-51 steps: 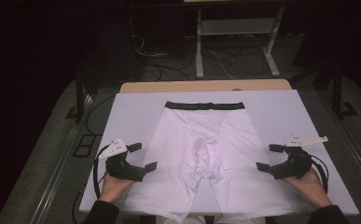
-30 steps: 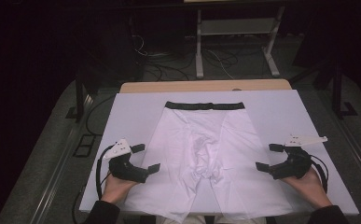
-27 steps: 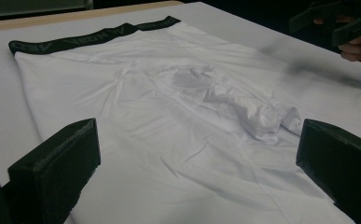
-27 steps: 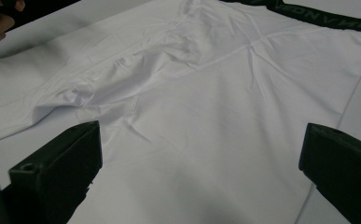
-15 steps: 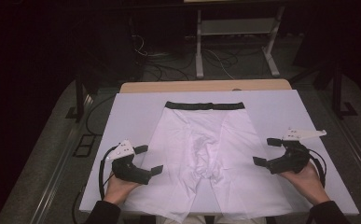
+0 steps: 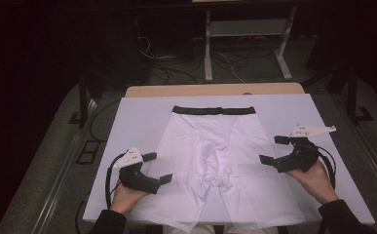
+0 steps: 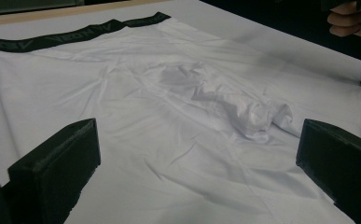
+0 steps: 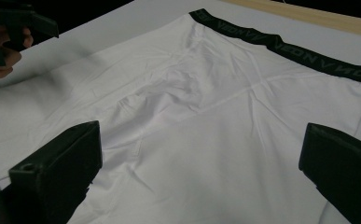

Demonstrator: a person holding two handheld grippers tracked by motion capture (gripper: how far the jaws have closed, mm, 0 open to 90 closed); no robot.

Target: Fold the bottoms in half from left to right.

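White boxer briefs (image 6: 215, 146) with a black waistband (image 6: 213, 110) lie flat on the white table cover, waistband at the far side. My left gripper (image 6: 158, 167) is open at the left leg's outer edge, its jaws pointing right at the cloth. My right gripper (image 6: 273, 149) is open at the right leg's edge, pointing left. In the left gripper view the briefs (image 7: 169, 107) spread out beyond the wide-apart jaws of the left gripper (image 7: 197, 168). The right gripper (image 8: 199, 172) likewise frames the briefs (image 8: 215, 116). Neither holds anything.
The white cover (image 6: 137, 122) ends at a wooden table edge (image 6: 215, 90) at the back. Behind it stand a metal frame (image 6: 244, 29) and floor cables (image 6: 152, 53). Bare cover lies on both sides of the briefs. The other hand (image 7: 350, 21) appears at the left gripper view's top right.
Both grippers have moved inward toward the briefs. The right one has also shifted away from the person. The briefs lie as before.
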